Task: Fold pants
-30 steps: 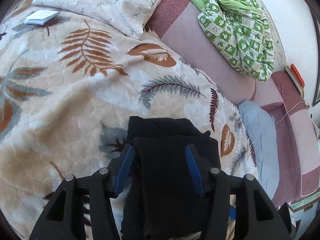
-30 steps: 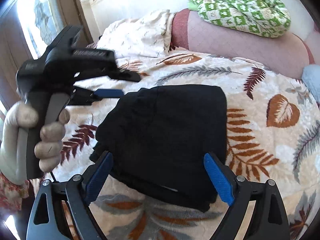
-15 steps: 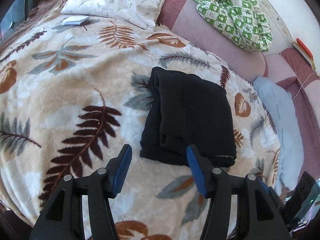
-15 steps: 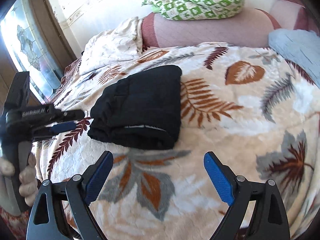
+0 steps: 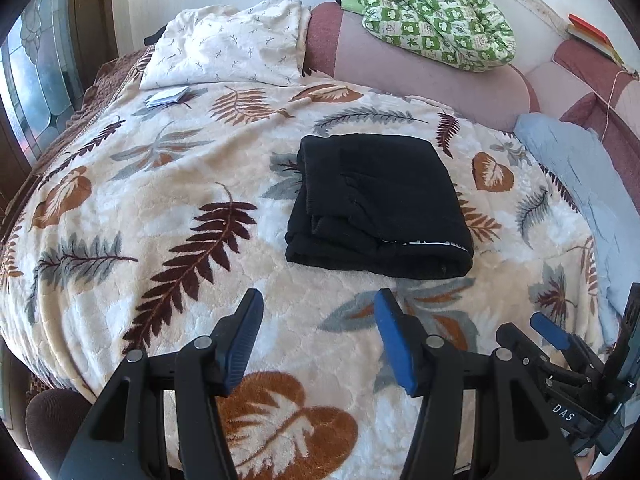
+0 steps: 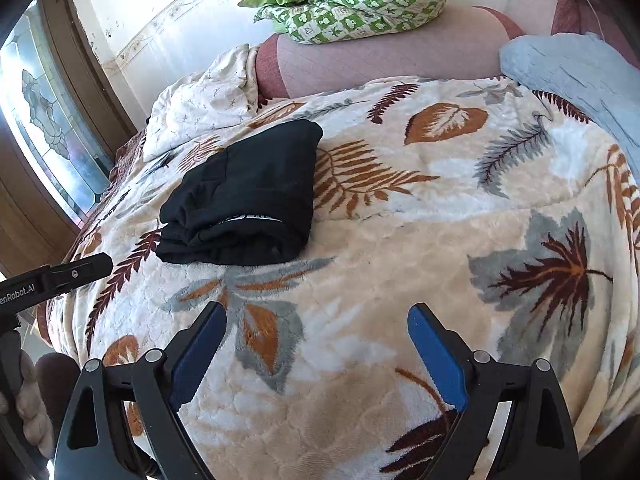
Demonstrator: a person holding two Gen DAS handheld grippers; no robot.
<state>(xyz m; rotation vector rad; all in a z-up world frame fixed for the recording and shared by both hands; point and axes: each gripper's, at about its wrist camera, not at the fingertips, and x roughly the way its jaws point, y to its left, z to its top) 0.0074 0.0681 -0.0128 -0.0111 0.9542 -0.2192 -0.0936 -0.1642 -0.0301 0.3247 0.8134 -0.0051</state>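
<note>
Both grippers, left (image 5: 318, 332) and right (image 6: 316, 344), hover released above the blanket (image 5: 160, 184), now drawn back from the folded pants (image 5: 380, 204).

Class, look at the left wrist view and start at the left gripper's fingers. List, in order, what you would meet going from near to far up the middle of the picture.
left gripper → leaf-print blanket → folded black pants → pink headboard cushion → green checked quilt
</note>
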